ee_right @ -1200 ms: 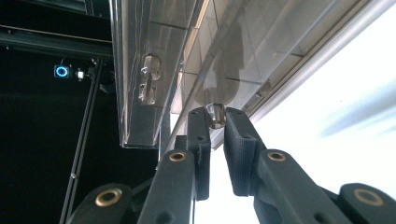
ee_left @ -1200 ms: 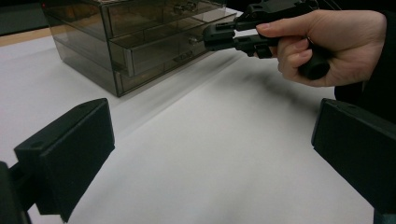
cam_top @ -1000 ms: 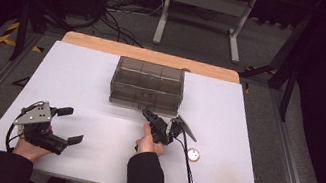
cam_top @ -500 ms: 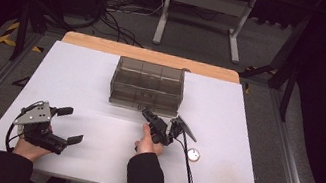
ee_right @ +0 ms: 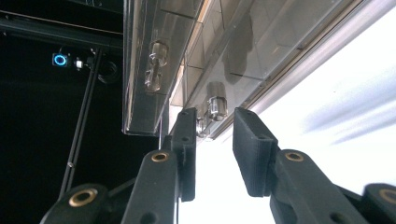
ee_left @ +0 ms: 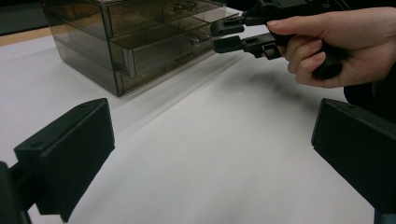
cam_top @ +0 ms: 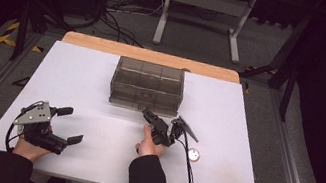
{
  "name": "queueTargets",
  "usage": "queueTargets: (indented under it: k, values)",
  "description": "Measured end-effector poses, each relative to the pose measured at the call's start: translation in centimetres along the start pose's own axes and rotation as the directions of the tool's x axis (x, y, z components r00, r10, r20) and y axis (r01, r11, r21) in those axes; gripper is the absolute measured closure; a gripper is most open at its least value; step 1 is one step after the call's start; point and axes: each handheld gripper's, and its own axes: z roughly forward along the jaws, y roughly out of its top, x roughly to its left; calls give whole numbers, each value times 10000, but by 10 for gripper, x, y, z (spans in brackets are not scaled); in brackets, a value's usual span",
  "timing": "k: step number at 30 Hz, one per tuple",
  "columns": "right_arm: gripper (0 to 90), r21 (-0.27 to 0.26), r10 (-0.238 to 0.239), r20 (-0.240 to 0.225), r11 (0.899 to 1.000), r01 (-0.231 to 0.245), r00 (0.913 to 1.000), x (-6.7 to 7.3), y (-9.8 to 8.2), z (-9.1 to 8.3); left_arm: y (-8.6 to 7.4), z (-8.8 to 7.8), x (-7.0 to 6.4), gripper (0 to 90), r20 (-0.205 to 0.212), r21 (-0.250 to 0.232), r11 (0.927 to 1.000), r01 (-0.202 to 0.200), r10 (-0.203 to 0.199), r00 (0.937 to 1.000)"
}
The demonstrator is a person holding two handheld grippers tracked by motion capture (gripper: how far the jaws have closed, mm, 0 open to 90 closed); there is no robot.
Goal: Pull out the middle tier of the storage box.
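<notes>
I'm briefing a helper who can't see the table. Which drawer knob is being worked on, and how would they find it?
On the white table stands a smoky see-through drawer box. Go to its bottom drawer, the one slid slightly out. Its small clear knob sits between the jaws of the right hand-held gripper, which have just been opening; the other knobs stand free above it.

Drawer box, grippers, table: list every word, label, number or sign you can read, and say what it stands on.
None can be read.
Smoky drawer box: no label or print.
Round white disc on the table: too small to tell any marking.
Yellow-black stripes on the floor: a hazard marking, no words.
</notes>
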Motion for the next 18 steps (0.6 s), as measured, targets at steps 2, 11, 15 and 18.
queueTargets:
  k: [2, 11, 15, 18]
  values:
    - [693, -9, -139, 21, 9999, 139, 9999, 0, 0, -1, 0, 0, 0, 1, 3, 25, 10000, -4, 4, 10000]
    - [694, 143, -544, 117, 9984, 542, 9985, 4, 3, -9, 0, 0, 0, 1, -1, 23, 10000, 16, -16, 10000]
    - [693, 450, -1041, 224, 9937, 1030, 9943, 5, 5, -12, 0, 0, 0, 3, -1, 18, 10000, 8, -8, 10000]
    - [685, 727, -1480, 339, 9867, 1452, 9884, 7, 8, -15, 0, 0, 0, 4, -3, 11, 10000, 11, -11, 10000]
